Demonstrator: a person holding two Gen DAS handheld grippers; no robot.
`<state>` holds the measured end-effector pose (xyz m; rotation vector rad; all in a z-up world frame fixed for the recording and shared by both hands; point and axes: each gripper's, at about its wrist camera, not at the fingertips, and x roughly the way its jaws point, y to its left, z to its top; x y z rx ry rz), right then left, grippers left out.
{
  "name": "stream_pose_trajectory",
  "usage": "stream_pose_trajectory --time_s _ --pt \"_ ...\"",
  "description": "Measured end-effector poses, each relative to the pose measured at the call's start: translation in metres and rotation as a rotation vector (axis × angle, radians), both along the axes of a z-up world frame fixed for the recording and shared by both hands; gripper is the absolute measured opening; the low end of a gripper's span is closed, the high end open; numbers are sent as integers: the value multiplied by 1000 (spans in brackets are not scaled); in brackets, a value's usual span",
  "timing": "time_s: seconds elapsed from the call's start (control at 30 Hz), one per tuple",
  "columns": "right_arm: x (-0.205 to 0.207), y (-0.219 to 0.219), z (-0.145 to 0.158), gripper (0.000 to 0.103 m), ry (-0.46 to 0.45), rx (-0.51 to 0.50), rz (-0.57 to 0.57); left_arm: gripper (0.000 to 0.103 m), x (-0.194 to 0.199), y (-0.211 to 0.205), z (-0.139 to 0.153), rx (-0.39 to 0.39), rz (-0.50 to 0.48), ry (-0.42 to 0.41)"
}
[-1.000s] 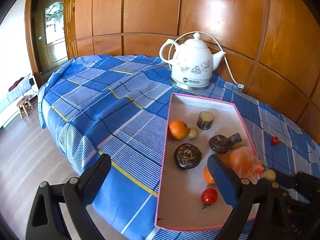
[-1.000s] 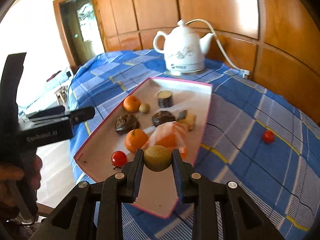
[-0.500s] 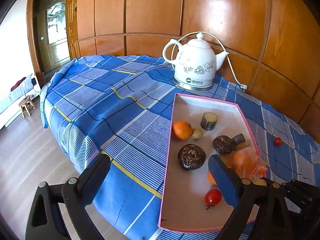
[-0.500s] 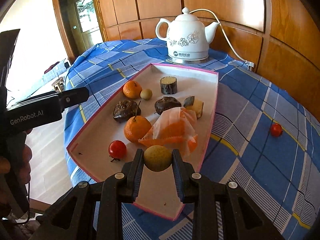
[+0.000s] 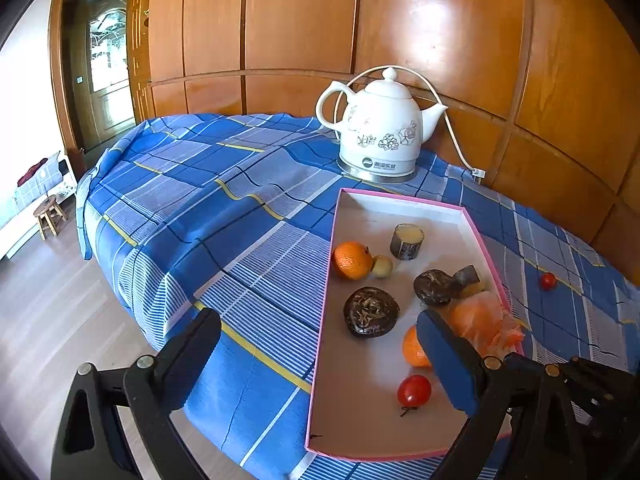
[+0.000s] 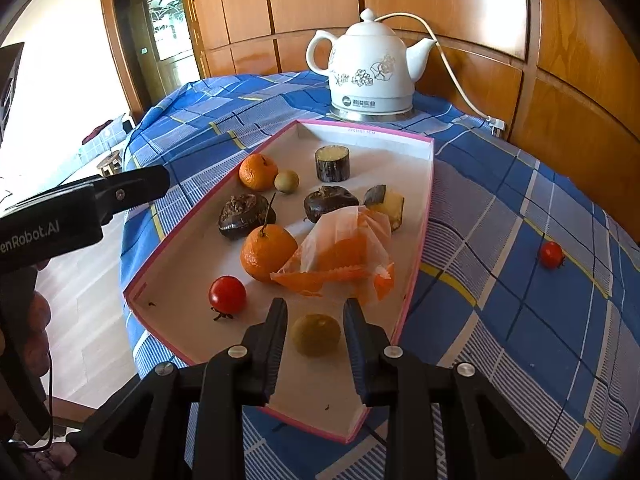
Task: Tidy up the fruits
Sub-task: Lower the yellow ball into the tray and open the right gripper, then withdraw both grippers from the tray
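Observation:
A pink-rimmed white tray [image 6: 426,184] on the blue checked cloth holds two oranges [image 6: 267,253], a red tomato [image 6: 227,294], a small green fruit [image 6: 286,181], dark round fruits [image 6: 245,215] and an orange plastic bag [image 6: 344,249]. My right gripper [image 6: 315,322] is over the tray's near end, its jaws parted around a yellow-green fruit [image 6: 315,334] that lies between them with gaps on both sides. My left gripper [image 5: 316,354] is wide open and empty at the tray's left edge [image 5: 325,312]. A second tomato [image 6: 551,254] lies on the cloth to the right.
A white electric kettle [image 6: 370,68] with its cord stands behind the tray against the wooden wall panels. The table edge drops to the wooden floor on the left, where a small stool [image 5: 49,214] stands.
My right gripper has moved over the tray, lowered and opened its jaws, letting go of the yellow-green fruit. My left gripper has shifted slightly.

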<state>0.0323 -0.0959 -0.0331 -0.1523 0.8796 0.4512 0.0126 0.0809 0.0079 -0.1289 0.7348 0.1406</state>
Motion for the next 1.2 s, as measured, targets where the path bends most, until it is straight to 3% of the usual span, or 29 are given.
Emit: stream_pose_trajectory --time_s 0.7,0.97,1.2 --pt "-11 -3 14 33 -58 2 -47 101 -8 -9 2 -3 -14 -12" --pt "-18 -11 31 38 -139 -19 -156 103 -18 -7 2 -23 -1 -18" --pt "-22 -20 35 40 -158 -45 -257 103 -35 -9 -5 14 28 -3"
